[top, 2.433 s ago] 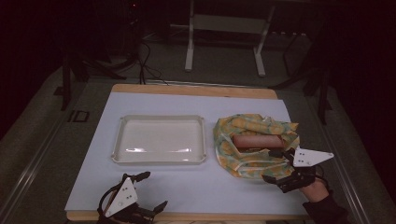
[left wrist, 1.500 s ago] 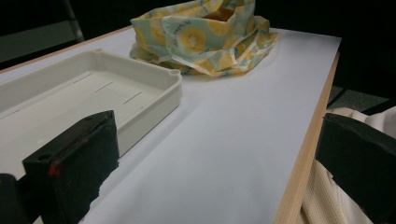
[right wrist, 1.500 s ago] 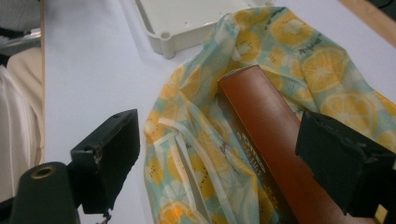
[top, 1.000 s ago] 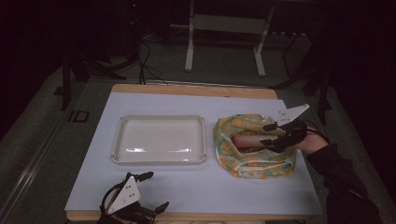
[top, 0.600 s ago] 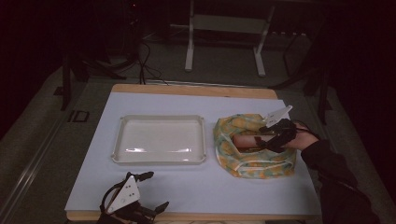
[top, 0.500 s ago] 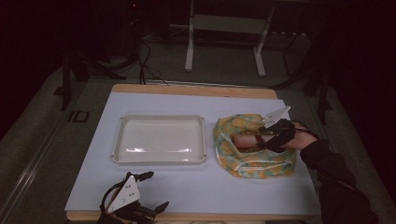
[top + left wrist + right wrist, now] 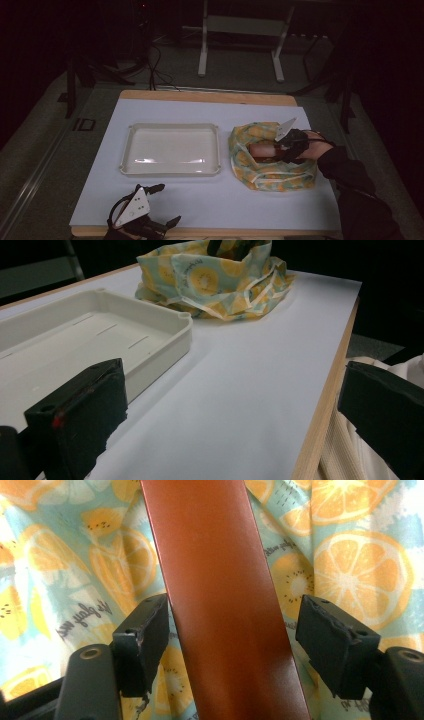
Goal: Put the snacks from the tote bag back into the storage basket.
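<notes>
The right claw (image 7: 230,645) is parted, just opened, around 1 brown sausage-like bar (image 7: 220,605), not yet gripped, inside the fruit-print bag (image 7: 272,172). Beyond, the white tray (image 7: 170,150) is unfilled. The left claw (image 7: 160,207) is rested wide on the tabletop (image 7: 225,200).

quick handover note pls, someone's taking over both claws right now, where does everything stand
Right claw: down inside the fruit-print bag, jaws astride the brown sausage-like bar. The jaws have just been opening; the left one is at the bar's edge, the right one stands clear of it, so it is not gripped.
Left claw: open, holding nothing, by the near edge of the table.
White tray: empty, left of the bag.
Done: right claw lined up on the bar.
Left: probably close on the bar, lift it out of the bag, likely set it in the tray.
</notes>
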{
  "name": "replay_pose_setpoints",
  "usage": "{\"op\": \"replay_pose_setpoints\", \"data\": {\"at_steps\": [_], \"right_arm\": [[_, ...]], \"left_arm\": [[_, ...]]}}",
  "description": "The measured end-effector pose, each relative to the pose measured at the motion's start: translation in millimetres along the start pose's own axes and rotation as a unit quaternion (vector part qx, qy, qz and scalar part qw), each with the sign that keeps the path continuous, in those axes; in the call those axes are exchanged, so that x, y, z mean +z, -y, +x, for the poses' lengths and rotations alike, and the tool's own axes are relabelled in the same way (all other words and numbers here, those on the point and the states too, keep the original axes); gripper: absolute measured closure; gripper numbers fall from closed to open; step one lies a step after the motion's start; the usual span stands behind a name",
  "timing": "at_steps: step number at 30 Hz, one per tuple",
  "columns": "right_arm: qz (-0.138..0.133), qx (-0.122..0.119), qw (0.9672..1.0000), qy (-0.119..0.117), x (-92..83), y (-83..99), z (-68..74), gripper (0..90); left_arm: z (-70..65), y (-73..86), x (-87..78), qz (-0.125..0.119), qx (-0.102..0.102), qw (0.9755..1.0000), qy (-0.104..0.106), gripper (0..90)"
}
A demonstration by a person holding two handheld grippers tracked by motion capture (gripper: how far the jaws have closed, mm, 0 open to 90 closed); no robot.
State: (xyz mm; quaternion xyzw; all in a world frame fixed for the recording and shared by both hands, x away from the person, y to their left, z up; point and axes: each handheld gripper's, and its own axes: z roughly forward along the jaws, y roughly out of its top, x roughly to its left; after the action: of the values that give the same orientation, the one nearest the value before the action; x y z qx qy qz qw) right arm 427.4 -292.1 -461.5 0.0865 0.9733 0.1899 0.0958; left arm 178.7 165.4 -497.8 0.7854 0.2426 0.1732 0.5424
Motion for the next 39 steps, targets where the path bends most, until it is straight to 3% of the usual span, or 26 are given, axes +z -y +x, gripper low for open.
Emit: {"op": "replay_pose_setpoints", "data": {"at_steps": [7, 17, 30, 39], "right_arm": [[0.011, 0.002, 0.9999, -0.01, 3.9, 1.5, -2.4, 34.1], [0.0, -0.021, 0.9997, -0.013, 3.6, 3.2, -2.5, 42.1], [-0.012, -0.031, 0.9994, -0.008, -15.1, -2.5, -2.8, 42.4], [-0.021, -0.04, 0.999, 0.002, -37.1, -11.9, -4.0, 42.5]], "left_arm": [[0.1, 0.0, 0.7, 0.004, 0.002, 1.0, 0.002, 0.0], [0.1, 0.3, 0.6, 0.004, 0.001, 1.0, 0.003, 0.0], [0.0, 0.3, 0.5, 0.003, 0.002, 1.0, 0.005, 0.0], [-0.1, 0.2, 0.3, 0.003, 0.001, 1.0, 0.006, 0.0]]}}
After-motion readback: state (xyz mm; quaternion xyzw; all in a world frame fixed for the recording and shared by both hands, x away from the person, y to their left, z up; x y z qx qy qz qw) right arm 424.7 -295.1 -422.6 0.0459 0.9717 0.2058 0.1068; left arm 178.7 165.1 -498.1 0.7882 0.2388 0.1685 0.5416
